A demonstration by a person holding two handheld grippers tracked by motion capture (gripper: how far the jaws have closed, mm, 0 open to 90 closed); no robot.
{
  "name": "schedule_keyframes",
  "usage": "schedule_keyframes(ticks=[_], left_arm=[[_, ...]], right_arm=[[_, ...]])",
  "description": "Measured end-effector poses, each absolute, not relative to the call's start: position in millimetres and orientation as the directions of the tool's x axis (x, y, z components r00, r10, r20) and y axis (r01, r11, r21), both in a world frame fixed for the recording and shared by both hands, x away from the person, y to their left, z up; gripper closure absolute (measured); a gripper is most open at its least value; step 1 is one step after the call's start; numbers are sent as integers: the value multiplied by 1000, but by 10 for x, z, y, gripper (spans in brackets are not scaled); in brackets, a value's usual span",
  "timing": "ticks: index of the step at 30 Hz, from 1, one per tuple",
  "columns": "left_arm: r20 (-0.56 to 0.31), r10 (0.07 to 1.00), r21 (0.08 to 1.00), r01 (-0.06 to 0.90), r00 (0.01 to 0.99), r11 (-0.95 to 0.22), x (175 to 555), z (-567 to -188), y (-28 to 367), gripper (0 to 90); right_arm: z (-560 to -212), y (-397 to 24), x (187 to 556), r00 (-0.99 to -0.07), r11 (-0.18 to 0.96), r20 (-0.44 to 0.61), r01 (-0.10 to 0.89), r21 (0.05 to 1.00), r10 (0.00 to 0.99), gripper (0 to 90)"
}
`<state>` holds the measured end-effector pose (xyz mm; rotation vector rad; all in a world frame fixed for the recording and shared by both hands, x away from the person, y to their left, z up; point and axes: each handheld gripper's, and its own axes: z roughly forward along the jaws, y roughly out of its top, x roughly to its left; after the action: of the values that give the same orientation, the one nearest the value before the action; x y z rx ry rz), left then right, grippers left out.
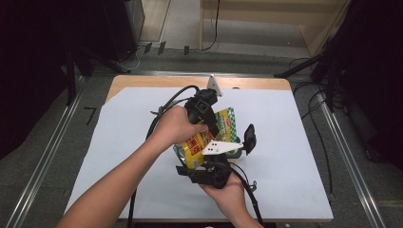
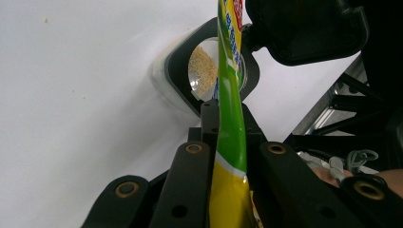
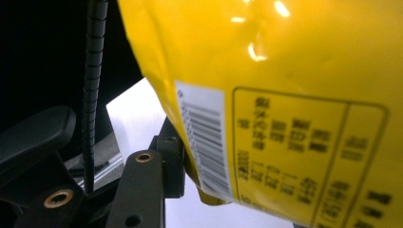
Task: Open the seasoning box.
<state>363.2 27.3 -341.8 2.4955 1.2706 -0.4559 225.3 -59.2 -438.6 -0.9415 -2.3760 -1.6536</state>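
Table (image 1: 142, 80) of pale wood sits under a white sheet (image 1: 294, 142) that covers nearly all of its top. In the high view the person's left hand (image 1: 175, 126) comes in from the lower left and grips the left gripper (image 1: 216, 124), whose 2 black jaws are closed flat on the green-and-white top edge of a glossy yellow and green printed foil snack pouch (image 1: 199, 142). The left gripper view shows this edge-on: the thin pouch (image 2: 230, 142) runs straight up between the 2 jaws, pinched tight. Beyond its tip stands a black square container with a clear round lid (image 2: 209, 71), pale crumbs inside, resting on the sheet.

The pouch is held above the middle of the sheet, between the 2 hands. Just right of it, a small black clip-like part (image 1: 249, 138) stands upright; what it is I cannot tell for sure.

The right hand (image 1: 228, 187) comes in from the bottom and holds the right gripper (image 1: 209, 166) at the pouch's lower end. In the right gripper view the yellow back of the pouch (image 3: 285, 95), with barcode and printed table, is close to the lens; 1 jaw touches its bottom corner, the other is hidden, so whether these jaws grip it I cannot tell.
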Motion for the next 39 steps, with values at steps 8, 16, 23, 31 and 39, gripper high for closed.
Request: schedule_keyframes(ticks=[8,16,23,31,39], left_arm=[[-421,722,115,822,550,-558,3668,-3404,261,875],[-453,690,129,808,564,-575,3710,-3409,268,870],[-455,683,124,800,572,-587,3731,-3408,289,856],[-474,699,114,825,535,-554,3741,-3407,312,869],[-494,714,96,847,496,-523,3786,-3469,366,875]], right_arm=[[-4357,-596,2257,-805,212,418,535,818,420,656],[-4336,-652,2273,-791,176,445,552,815,419,663],[-4325,-664,2279,-787,161,466,563,811,405,663],[-4296,-662,2283,-795,173,448,549,818,408,657],[-4283,-623,2239,-812,215,370,501,838,452,619]])
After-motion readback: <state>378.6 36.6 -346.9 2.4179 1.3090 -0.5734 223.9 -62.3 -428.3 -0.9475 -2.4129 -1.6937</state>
